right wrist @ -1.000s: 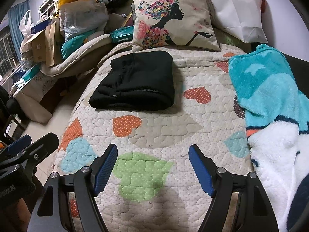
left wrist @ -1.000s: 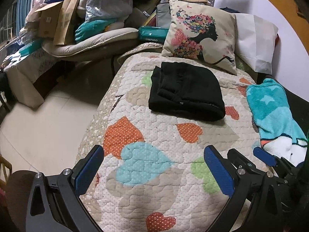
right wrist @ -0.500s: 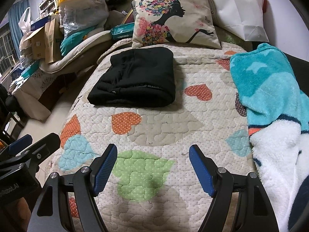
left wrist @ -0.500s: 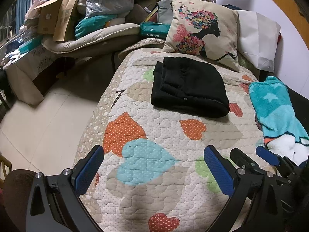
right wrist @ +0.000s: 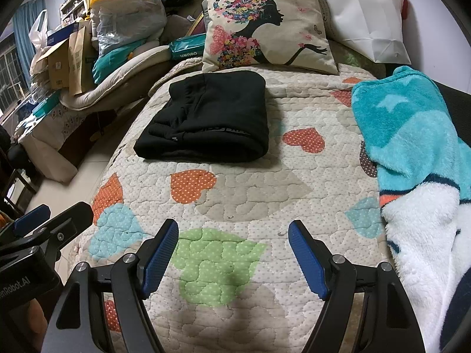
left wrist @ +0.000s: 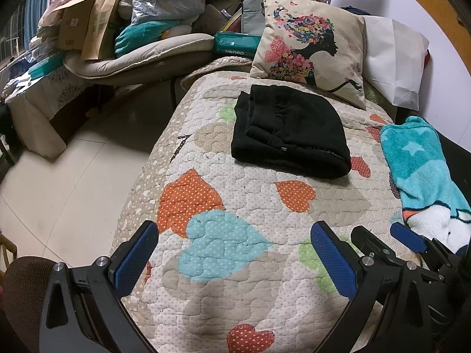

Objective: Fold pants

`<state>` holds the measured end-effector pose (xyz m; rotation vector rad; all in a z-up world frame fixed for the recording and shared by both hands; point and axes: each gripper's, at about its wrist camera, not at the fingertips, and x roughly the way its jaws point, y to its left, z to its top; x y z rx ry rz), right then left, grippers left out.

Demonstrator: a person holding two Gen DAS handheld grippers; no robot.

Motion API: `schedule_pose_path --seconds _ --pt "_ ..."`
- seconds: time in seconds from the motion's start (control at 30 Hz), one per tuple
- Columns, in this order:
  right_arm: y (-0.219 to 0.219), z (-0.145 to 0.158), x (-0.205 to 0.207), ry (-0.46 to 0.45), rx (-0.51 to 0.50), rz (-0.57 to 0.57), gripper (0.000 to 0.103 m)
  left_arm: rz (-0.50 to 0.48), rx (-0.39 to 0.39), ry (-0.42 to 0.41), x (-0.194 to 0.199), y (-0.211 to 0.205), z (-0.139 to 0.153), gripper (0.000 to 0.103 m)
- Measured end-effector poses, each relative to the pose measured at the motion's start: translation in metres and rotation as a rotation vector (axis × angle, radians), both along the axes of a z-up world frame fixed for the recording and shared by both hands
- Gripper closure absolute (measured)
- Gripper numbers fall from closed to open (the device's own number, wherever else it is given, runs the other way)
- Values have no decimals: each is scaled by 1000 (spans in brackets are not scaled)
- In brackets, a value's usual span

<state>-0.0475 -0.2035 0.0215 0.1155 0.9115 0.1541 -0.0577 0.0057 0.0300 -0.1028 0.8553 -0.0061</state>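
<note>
Your black pants (left wrist: pixel 290 135) look already folded near the bed's (left wrist: pixel 253 200) head edge, both the left tongs (left wrist: pixel 234 260) and right tongs (right wrist: pixel 234 260) gaping empty, so nothing remains but pulling away.

The folded pants (left wrist: pixel 290 135) are plain black, with a small pale mark along the near fold. Under them the quilt (left wrist: pixel 253 276) is cream with fine dots and stitched hearts in orange, pale blue, green, tan and red. At twelve o'clock from the pants, the cushion (left wrist: pixel 309 50) is off-white, printed with a black profile silhouette whose hair is a mass of pink, red, yellow and blue flowers. At three o'clock, the fleece blanket (right wrist: pixel 412 135) is turquoise with paler stars, turning white with an orange and navy band. Both grippers (left wrist: pixel 234 260) (right wrist: pixel 234 257) are black with blue pads.
</note>
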Motion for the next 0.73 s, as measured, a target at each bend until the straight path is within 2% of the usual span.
schedule_pose_path --seconds 0.37,0.73 --pt "1 0 0 0 -1 -1 21 7 4 8 1 0 -5 0" --pt "-13 -5 5 4 -29 -51 20 7 12 29 33 -15 -4 0"
